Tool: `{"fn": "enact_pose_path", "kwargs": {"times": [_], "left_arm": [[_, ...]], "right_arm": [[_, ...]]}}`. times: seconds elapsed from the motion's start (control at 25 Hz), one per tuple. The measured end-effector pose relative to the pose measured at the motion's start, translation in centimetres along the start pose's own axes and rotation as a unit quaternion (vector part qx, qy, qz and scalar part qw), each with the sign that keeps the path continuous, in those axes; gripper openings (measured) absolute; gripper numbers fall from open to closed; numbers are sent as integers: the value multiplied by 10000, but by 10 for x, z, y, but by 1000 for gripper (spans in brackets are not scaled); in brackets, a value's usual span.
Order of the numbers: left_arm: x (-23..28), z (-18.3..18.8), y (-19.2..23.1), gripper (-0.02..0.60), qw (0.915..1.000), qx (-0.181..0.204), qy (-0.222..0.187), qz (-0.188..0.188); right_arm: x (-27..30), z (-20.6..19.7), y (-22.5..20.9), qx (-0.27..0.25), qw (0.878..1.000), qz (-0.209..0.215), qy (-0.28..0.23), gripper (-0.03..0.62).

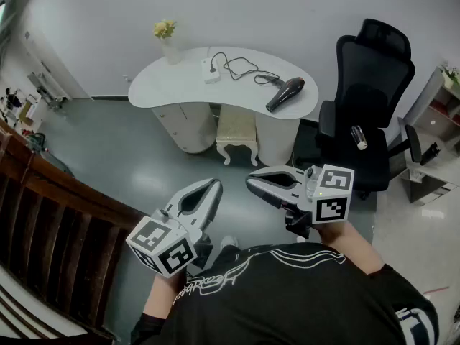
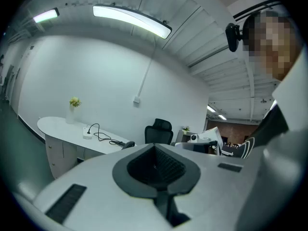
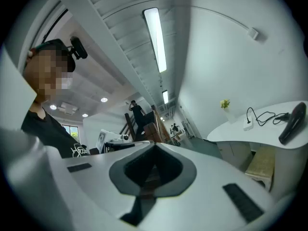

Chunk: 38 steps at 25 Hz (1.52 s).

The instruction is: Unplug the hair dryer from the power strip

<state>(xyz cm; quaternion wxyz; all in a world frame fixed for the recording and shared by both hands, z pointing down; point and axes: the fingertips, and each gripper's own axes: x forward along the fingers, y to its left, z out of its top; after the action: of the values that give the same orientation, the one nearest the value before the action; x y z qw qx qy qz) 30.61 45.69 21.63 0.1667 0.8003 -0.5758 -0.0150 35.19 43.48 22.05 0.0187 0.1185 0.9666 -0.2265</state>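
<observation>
Left hand-held gripper point(image 1: 213, 185) and right hand-held gripper point(image 1: 251, 181) clenched, empty, near body. Hair dryer point(image 1: 285, 94) and power strip point(image 1: 210, 74) on surface point(image 1: 172, 88), well ahead; plug point(image 1: 213, 64) apparently still seated. Close distance first, open jaws, pinch plug body not cord point(image 1: 241, 69), brace strip, pull straight.

The head view looks steeply down from well back at the white curved tabletop point(image 1: 172, 88). Both gripper views, roughly level, share it, seemingly from afar.

Left gripper point(image 1: 213, 187): jaws together, nothing between them, held low before the torso. Right gripper point(image 1: 251, 182): jaws together, empty, tip turned toward the left gripper.
</observation>
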Motion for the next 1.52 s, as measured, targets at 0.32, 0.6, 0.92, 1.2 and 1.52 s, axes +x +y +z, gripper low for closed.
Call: {"fn": "enact_pose_path", "kwargs": {"times": [0.32, 0.6, 0.92, 1.2, 1.52], "left_arm": [[4, -5, 0, 2, 10000, 25, 30, -19], [9, -8, -3, 2, 9999, 32, 62, 76], [9, -16, -1, 2, 9997, 43, 108, 208], [20, -14, 22, 2, 9992, -145, 153, 332], [43, -8, 71, 2, 9992, -298, 162, 215]], "right_arm": [[-1, -4, -8, -202, 9997, -135, 89, -3], [-5, -5, -8, -148, 9999, 4, 49, -3], [-4, -12, -13, -136, 9999, 82, 49, -3], [-2, -12, -40, 32, 9998, -72, 164, -3], [21, -5, -81, 37, 9994, -272, 224, -3]]}}
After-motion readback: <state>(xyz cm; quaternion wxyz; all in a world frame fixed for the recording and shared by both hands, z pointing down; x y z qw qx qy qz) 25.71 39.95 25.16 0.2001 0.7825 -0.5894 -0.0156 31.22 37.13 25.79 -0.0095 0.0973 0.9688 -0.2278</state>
